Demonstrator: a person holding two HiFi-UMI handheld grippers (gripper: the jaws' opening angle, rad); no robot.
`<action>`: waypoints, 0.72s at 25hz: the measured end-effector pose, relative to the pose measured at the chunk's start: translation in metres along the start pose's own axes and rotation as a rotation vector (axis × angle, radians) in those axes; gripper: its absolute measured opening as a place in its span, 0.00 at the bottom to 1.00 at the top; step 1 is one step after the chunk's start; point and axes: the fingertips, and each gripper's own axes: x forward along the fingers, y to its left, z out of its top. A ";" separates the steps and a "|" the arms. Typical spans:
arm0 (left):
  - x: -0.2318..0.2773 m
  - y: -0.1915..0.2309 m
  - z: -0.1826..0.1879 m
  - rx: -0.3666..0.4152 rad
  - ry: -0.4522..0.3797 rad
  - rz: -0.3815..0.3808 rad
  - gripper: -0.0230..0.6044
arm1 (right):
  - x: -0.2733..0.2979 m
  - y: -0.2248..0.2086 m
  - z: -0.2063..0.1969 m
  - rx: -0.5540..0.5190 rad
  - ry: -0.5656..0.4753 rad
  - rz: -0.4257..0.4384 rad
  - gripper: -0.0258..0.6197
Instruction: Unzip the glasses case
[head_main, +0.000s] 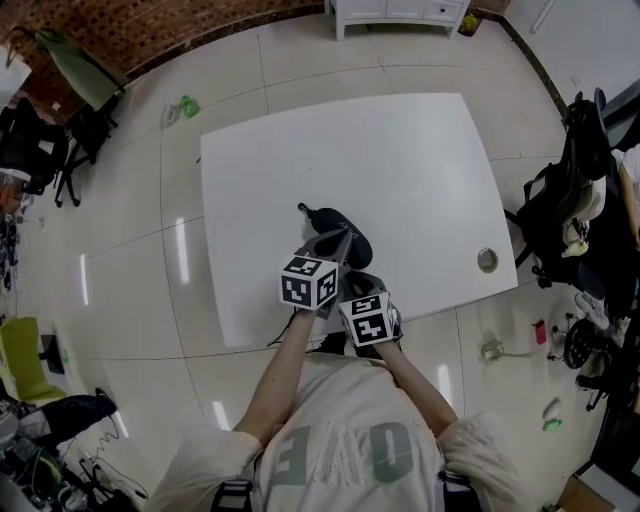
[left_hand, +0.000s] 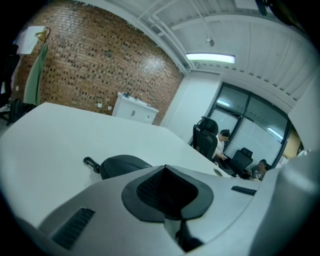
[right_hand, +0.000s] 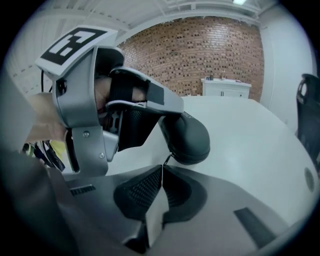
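Observation:
The black glasses case (head_main: 338, 225) lies on the white table (head_main: 400, 170) near its front edge, a short strap at its far left end. My left gripper (head_main: 342, 242) is shut on the case's near end; in the right gripper view its fingers (right_hand: 142, 97) clamp the case (right_hand: 189, 136) from above and below. My right gripper (right_hand: 161, 172) is shut, and the thin zipper pull (right_hand: 167, 160) runs from the case's near edge down between its pads. In the head view the right gripper (head_main: 356, 274) sits just behind the left one. From the left gripper view the case (left_hand: 122, 165) shows beyond my left gripper (left_hand: 170, 200).
A small round metal cap (head_main: 487, 260) is set in the table at the right. A black office chair (head_main: 570, 205) loaded with bags stands off the right edge. A white cabinet (head_main: 395, 12) stands against the far wall. The table's front edge is right at the person's body.

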 end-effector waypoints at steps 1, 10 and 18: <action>0.000 0.000 0.000 0.000 0.001 -0.002 0.04 | 0.000 -0.002 0.002 -0.040 0.008 -0.023 0.04; -0.002 0.001 -0.004 -0.026 -0.002 -0.006 0.04 | -0.001 -0.013 0.004 0.130 -0.009 -0.026 0.04; -0.002 0.001 -0.002 -0.036 -0.006 -0.006 0.04 | -0.005 -0.016 0.009 0.300 -0.053 -0.112 0.18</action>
